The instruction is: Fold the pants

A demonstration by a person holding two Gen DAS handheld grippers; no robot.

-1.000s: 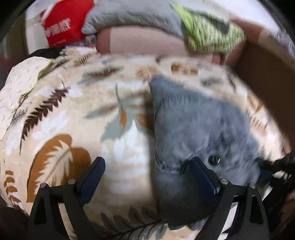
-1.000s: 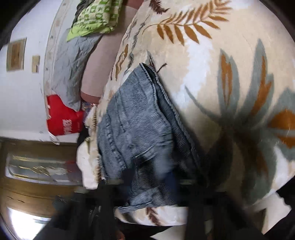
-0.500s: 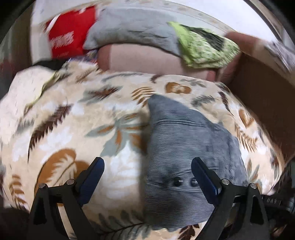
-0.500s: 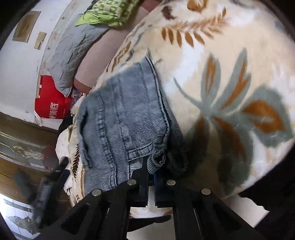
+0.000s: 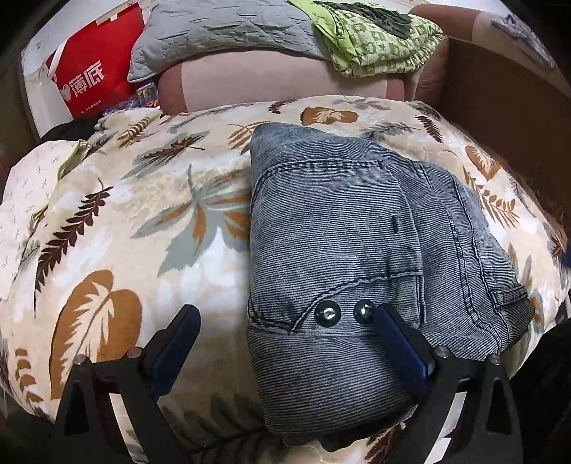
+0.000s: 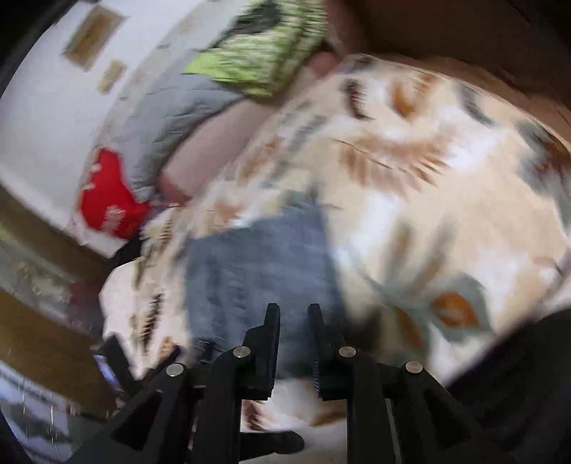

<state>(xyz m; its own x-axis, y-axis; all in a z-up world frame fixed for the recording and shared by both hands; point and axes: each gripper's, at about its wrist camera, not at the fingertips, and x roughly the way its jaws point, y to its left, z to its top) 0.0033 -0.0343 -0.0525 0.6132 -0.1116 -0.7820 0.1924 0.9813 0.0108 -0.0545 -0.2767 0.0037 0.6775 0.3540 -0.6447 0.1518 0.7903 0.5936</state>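
Note:
The grey-blue denim pants (image 5: 349, 242) lie folded into a compact stack on the leaf-patterned blanket (image 5: 125, 214), waistband with two metal buttons toward me. My left gripper (image 5: 285, 321) is open and empty, its right finger (image 5: 399, 342) over the waistband, its left finger (image 5: 175, 339) over the blanket. In the blurred right wrist view the pants (image 6: 257, 264) lie ahead. My right gripper (image 6: 292, 314) hangs above their near edge, its jaws a narrow gap apart with nothing between them.
A pink sofa back (image 5: 267, 78) with a grey quilt (image 5: 221, 32) and green patterned cloth (image 5: 378, 39) stands behind the blanket. A red bag (image 5: 96, 67) sits at the far left. A brown box wall (image 5: 499, 103) is at the right.
My right gripper let go of the pants' edge and pulled back, swinging fast. The left gripper stayed open and drew a little back; the pants now lie flat and still.

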